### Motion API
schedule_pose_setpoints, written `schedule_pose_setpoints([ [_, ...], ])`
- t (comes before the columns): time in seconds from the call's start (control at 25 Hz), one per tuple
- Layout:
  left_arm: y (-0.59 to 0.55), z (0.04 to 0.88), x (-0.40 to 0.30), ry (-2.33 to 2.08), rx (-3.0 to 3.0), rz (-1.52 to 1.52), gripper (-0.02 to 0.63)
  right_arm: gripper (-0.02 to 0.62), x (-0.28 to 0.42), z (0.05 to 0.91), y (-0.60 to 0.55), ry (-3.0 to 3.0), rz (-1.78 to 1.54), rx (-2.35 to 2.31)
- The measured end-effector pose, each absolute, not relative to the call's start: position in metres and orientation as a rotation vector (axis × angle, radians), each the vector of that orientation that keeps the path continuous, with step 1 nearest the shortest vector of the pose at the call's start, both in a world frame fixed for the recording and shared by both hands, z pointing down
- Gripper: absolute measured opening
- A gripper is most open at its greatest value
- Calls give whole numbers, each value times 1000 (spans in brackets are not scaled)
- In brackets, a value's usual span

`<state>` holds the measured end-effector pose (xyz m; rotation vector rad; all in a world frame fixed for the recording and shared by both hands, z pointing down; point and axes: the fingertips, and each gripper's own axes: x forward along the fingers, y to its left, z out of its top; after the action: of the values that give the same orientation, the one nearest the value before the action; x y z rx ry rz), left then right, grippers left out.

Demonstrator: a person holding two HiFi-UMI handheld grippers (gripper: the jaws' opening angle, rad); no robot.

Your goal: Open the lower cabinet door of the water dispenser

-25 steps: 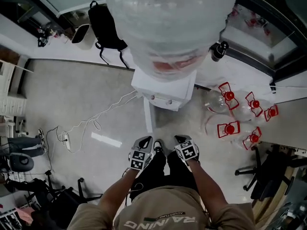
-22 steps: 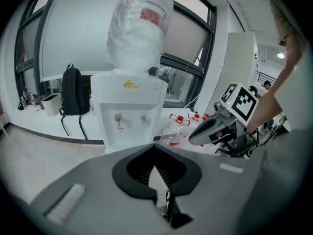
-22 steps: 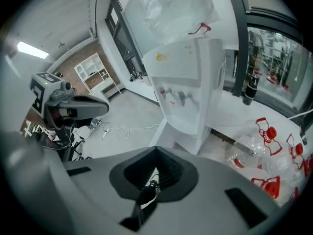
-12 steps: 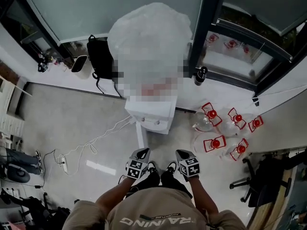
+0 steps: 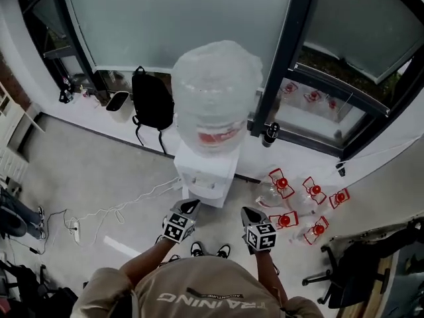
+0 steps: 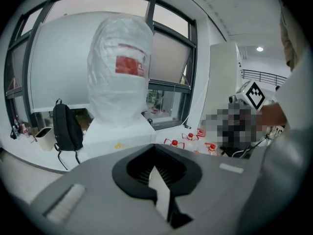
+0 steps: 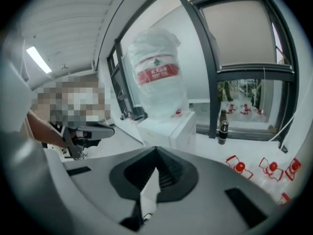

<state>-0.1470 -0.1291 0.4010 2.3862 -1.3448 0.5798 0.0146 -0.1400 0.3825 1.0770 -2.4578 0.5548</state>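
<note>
The white water dispenser (image 5: 202, 174) stands by the window wall, carrying a large plastic-wrapped bottle (image 5: 215, 91) with a red label. From this steep angle its lower cabinet door cannot be made out. My left gripper (image 5: 191, 206) and right gripper (image 5: 247, 212) are held up close to my chest, well short of the dispenser and touching nothing. Both are shut and empty. The left gripper view has its shut jaws (image 6: 156, 173) pointing at the dispenser (image 6: 117, 136). The right gripper view has the shut jaws (image 7: 155, 173) with the dispenser (image 7: 171, 129) ahead.
A black backpack (image 5: 152, 101) and a white bin (image 5: 118, 101) lean on the wall to the left. A dark flask (image 5: 268, 134) and several red-capped empty bottles (image 5: 291, 204) lie to the right. A power strip with its cable (image 5: 73, 229) crosses the floor. An office chair (image 5: 338, 270) stands at lower right.
The head view has risen and now takes in the whole dispenser from farther off. Both grippers have come up and back towards my chest, still shut.
</note>
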Motion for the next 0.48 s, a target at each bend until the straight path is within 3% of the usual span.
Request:
schedule_pose_setpoints([
  [0.48,-178,273,-132,-1513,2548,324,2,9,-13,266,-173,-2656,233,1087],
])
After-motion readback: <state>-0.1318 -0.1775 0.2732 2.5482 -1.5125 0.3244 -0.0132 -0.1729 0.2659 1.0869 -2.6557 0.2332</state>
